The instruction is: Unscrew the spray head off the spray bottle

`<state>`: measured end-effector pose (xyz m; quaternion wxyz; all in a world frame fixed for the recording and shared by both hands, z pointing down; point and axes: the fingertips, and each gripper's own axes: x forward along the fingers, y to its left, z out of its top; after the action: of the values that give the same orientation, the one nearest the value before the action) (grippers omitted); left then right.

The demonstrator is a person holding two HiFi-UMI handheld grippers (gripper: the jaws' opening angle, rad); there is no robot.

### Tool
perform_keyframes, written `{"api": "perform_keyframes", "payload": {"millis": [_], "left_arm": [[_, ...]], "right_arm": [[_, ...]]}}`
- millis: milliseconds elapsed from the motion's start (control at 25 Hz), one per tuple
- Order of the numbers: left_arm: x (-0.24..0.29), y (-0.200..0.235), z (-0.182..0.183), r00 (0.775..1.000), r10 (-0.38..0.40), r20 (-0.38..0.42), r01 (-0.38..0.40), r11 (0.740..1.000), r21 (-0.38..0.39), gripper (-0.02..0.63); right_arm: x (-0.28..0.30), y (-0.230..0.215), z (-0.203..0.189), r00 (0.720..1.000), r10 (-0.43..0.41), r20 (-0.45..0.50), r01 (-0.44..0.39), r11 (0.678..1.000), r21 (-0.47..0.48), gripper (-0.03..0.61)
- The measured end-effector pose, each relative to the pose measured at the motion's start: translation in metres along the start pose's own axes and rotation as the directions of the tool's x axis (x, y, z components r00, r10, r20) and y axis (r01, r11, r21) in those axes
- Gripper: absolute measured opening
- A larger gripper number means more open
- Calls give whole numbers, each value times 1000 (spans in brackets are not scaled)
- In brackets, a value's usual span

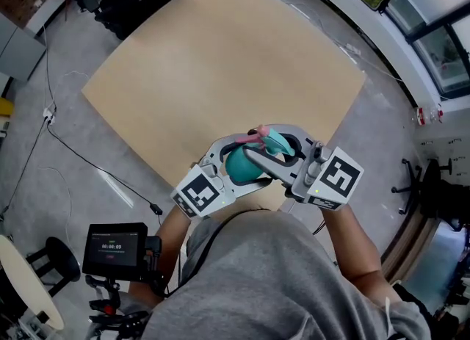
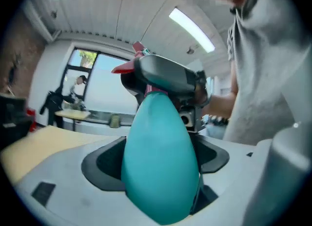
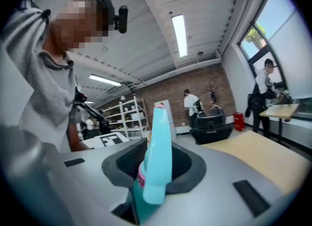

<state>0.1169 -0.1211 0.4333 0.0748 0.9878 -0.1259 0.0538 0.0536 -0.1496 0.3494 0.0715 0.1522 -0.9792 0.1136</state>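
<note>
Two grippers meet close to the person's chest in the head view, above the near edge of the table (image 1: 220, 59). The bottle (image 1: 239, 164) hangs in the air between them, off the table. The left gripper (image 1: 253, 161) comes in from the left around the teal body. The right gripper (image 1: 268, 144) reaches from the right over the head (image 1: 277, 142).

In the left gripper view the jaws stand wide but clamped on the bottle (image 2: 161, 156), whose round body fills the gap between the pads (image 2: 105, 164). The right gripper (image 2: 165, 76) shows dark over the top. This hand's job is likely to be the anchor, so it should hold firm without turning. It should not squeeze harder, since a thin-walled body like this would probably dent.

In the right gripper view the jaws are closed narrow on the head (image 3: 158, 156), which stands upright between them with the pink collar (image 3: 142, 176) just below. The grip looks to sit on the head's thin shell rather than on the collar. The turn should therefore run about the bottle's long axis, in short twists with a regrip between. A sideways pull could make the pads slip or bend the neck.
</note>
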Motion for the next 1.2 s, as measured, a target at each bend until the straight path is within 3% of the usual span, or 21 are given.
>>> {"api": "perform_keyframes", "payload": {"millis": [40,120,240,320,360,400,440,480,520,560,600,720,800,880,920,960,1000,1040,1120,1200], "left_arm": [[-5,-14,7,991,-128,44,131,990,-55,407],[-22,-43,22,926,-354,131,369,921,-125,407],[-48,-86,38,774,-597,210,630,758,-169,407],[-57,-103,44,672,-690,269,739,647,-186,407],[-59,-105,48,638,-708,303,769,609,-196,407],[-58,-103,51,619,-708,339,784,583,-212,407],[-57,-98,54,614,-695,373,788,571,-231,407],[-54,-91,56,622,-672,401,780,574,-248,407],[-50,-85,58,643,-641,420,762,594,-260,407],[-46,-78,57,673,-603,428,732,627,-268,407],[-42,-70,55,711,-560,425,691,668,-274,407],[-32,-42,40,832,-405,379,521,804,-287,407],[-30,-27,29,904,-284,319,375,886,-273,407],[-21,-7,17,969,-138,207,181,961,-207,407],[-17,8,10,990,-34,134,54,987,-149,407],[-15,26,2,994,95,59,-90,993,-80,407],[-18,44,-5,973,231,-3,-231,973,-12,407],[-24,59,-11,937,347,-42,-345,937,48,407],[-33,72,-14,878,476,-52,-465,874,138,407],[-35,71,-9,860,510,-25,-491,839,235,402]], "right_arm": [[-1,14,7,995,94,16,-94,995,-13,104],[-5,49,23,949,311,44,-310,950,-38,104],[-17,103,31,797,603,2,-602,796,-53,104],[-24,124,32,701,713,-23,-713,699,-46,105],[-25,126,33,676,737,-23,-737,675,-38,106],[-24,122,36,670,742,-16,-742,669,-30,106],[-22,115,38,681,732,-4,-732,681,-27,106],[-21,107,40,708,706,9,-705,708,-31,106],[-19,97,41,746,665,23,-664,747,-38,111],[-19,87,41,789,613,39,-612,790,-40,174],[-21,76,39,831,553,59,-552,833,-32,278],[-33,37,27,924,354,145,-366,928,68,322],[-41,9,22,947,211,240,-259,948,186,322],[-52,-21,23,948,60,314,-162,937,309,322],[-56,-34,25,946,-16,325,-107,927,358,322],[-58,-45,25,944,-90,317,-47,916,398,322],[-57,-52,22,941,-157,299,12,900,436,322],[-55,-55,18,936,-214,280,57,876,479,322],[-55,-58,13,915,-292,278,76,803,592,322],[-56,-62,15,894,-309,323,-7,712,702,322]]}}
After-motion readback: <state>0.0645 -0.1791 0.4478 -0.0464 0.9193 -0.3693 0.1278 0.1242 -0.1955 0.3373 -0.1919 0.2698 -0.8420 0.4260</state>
